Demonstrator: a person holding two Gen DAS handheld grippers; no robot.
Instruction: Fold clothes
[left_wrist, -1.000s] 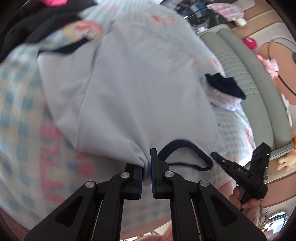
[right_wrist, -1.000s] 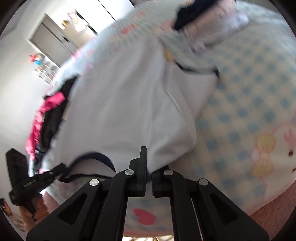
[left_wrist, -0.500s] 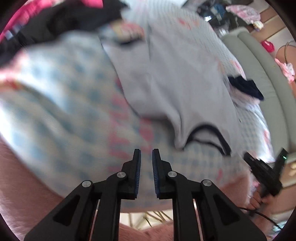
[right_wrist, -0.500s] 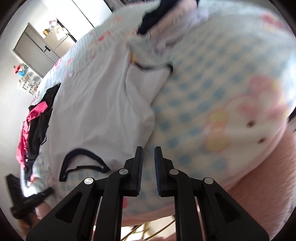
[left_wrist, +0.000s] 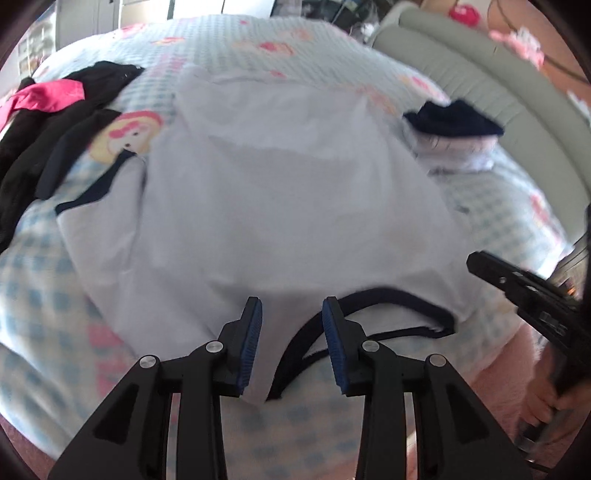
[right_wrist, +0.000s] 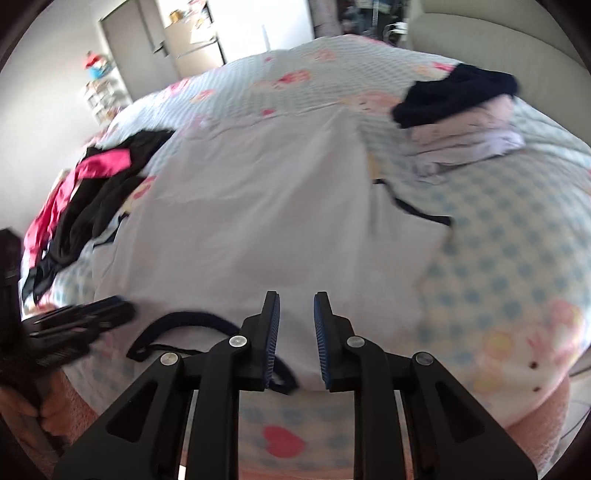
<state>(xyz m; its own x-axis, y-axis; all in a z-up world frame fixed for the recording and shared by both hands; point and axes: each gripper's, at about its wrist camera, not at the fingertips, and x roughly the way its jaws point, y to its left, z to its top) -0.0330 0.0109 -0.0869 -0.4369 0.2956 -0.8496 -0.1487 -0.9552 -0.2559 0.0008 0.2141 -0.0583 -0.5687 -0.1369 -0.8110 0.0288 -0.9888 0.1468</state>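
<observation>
Now both tongs are opening with nothing pinched. The left tongs (left_wrist: 291, 321) stand at the lower middle of the left view, one finger over the shoulder cloth of the shirt (left_wrist: 288, 184), the other at its dark collar (left_wrist: 388, 299). The right tongs (right_wrist: 295, 317) hover at the other shoulder, with only pale cloth showing between the pads.

Spread flat on the bed (right_wrist: 509, 280), the shirt fills the middle of both frames, collar toward the lower edge. It looks thin, light and limp, so it should sag and crease wherever it is lifted; the bound collar and the hems of the sleeve (right_wrist: 417, 229) would likely give the firmest pinch.

Motion blur softens the cloth edges. Whether any pad touches the fabric I cannot tell. The far hem blends into the checked cover, and a dark pile (left_wrist: 48, 147) at the left hides part of the other sleeve.
</observation>
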